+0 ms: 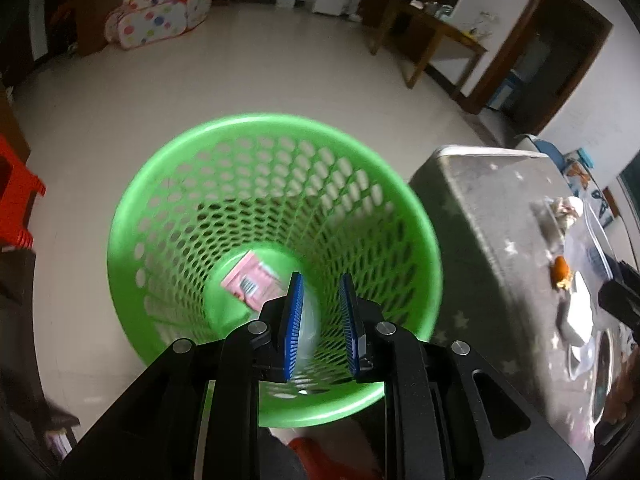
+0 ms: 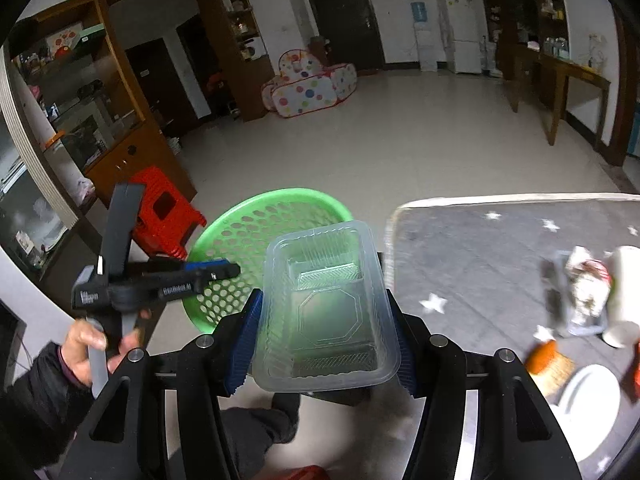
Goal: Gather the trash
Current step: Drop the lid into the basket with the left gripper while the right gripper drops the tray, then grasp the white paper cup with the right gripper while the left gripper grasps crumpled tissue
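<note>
A green mesh waste basket (image 1: 132, 216) stands on the floor beside the table; it also shows in the right wrist view (image 2: 224, 236). A pink wrapper (image 1: 250, 280) lies at its bottom. My left gripper (image 1: 322, 292) hangs over the basket mouth, jaws apart and empty; it also shows in the right wrist view (image 2: 224, 270). My right gripper (image 2: 326, 320) is shut on a clear plastic food tray (image 2: 326, 304), held in the air near the basket and the table edge.
A table with a grey star-patterned cloth (image 2: 480, 256) holds an orange peel (image 2: 544, 360), a white cup (image 2: 624, 292), crumpled wrappers (image 2: 586, 284) and a white plate (image 2: 588, 404). A red stool (image 2: 164, 212) stands left of the basket.
</note>
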A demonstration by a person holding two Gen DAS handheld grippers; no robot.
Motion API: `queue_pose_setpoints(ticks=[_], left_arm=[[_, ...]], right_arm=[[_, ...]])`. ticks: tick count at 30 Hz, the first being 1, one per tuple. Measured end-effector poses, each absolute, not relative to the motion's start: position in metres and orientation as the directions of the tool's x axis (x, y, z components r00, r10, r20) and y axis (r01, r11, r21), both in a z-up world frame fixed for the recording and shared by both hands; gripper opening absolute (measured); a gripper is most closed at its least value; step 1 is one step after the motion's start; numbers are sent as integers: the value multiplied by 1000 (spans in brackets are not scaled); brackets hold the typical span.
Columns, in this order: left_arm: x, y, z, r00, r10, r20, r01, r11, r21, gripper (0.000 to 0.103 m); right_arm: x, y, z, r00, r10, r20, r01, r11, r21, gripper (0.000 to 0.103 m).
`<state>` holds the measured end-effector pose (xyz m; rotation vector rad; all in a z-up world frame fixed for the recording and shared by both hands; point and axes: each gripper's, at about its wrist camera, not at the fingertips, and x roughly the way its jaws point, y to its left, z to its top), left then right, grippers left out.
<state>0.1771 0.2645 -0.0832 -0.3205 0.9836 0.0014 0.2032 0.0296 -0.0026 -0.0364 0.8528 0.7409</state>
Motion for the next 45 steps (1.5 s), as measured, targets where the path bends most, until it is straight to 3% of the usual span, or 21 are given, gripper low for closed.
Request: queue_pose_setpoints(ticks=[13,16,17,21,26,36,45], left_arm=[[153,290,-96,554,-129,-822,-243,920,-308,33],[147,295,-95,559,-117,-821,-258,916,-307,48],[146,296,-94,563,-111,-819,-262,916,-304,49],[142,298,-91,570,-103,-815,-263,917,-299,51],[143,294,-87,575,-108,-811,-260,916,-305,54],[157,243,-73,577,-135,-806,-182,940,-288,63],[185,177,-63,563,-212,-799,-62,953,-297,66]], right_arm=[[232,93,-36,343,602,-721,-603,730,322,56],[235,105,-45,327,601,-729,-595,730,335,56],[237,108,-48,316,605,-731,-591,728,347,56],[237,117,-52,294,620,-727,-585,718,376,69],[232,112,-44,318,615,-721,-592,723,356,69],[225,24,-11,465,543,-699,-522,806,280,74],[245,-113,13,645,339,-685,-285,938,196,79]])
